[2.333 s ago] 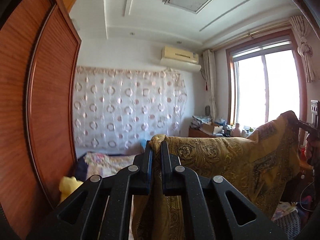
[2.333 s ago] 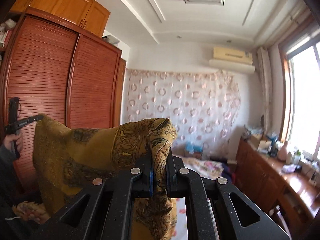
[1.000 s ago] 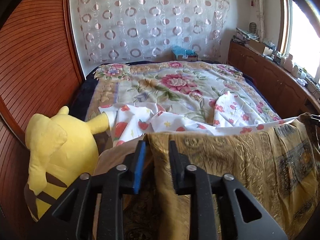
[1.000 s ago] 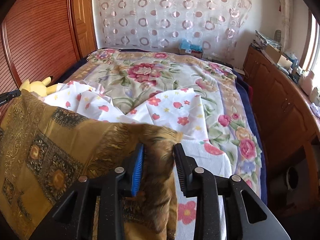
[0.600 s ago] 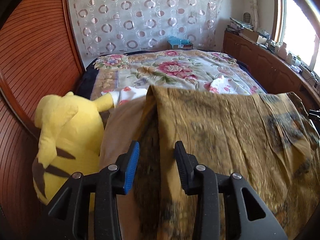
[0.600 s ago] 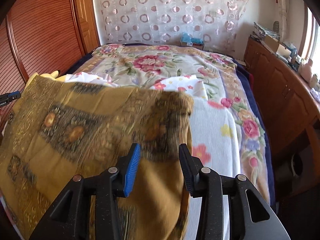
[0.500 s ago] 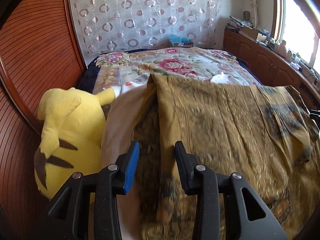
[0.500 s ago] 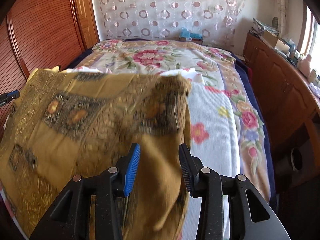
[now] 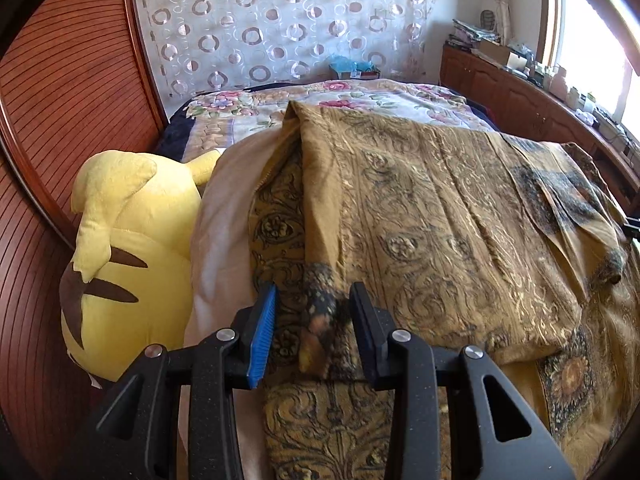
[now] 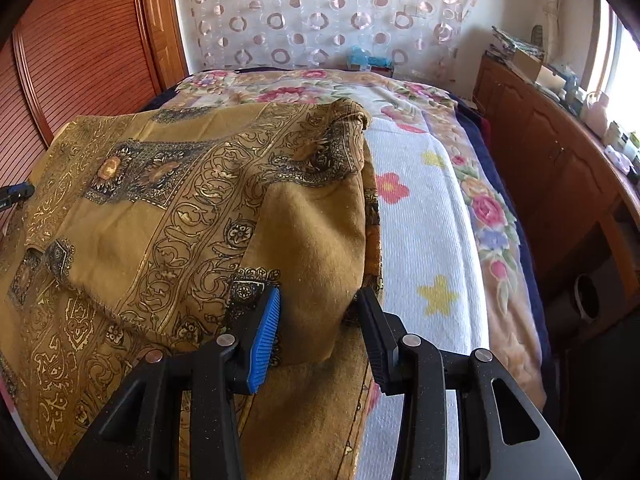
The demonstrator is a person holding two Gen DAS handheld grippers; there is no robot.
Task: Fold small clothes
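Note:
A mustard-gold patterned cloth (image 9: 432,216) lies doubled over on the bed, its upper layer folded back toward me; it also shows in the right wrist view (image 10: 192,208). My left gripper (image 9: 312,320) is open, its jaws either side of the cloth's near left corner without pinching it. My right gripper (image 10: 318,322) is open too, jaws apart around the near right corner of the cloth. The left gripper's tip (image 10: 16,192) shows at the right wrist view's left edge.
A yellow plush toy (image 9: 124,256) lies left of the cloth beside a pale pillow (image 9: 224,216). The bed carries a floral blanket (image 10: 492,208) and a white flowered sheet (image 10: 424,240). A wooden wardrobe (image 9: 68,92) stands left, a wooden cabinet (image 10: 560,168) right.
Both grippers lowered the raised cloth onto the bed and opened, letting go of its corners. The cloth has settled folded in half, and both grippers have drawn back slightly.

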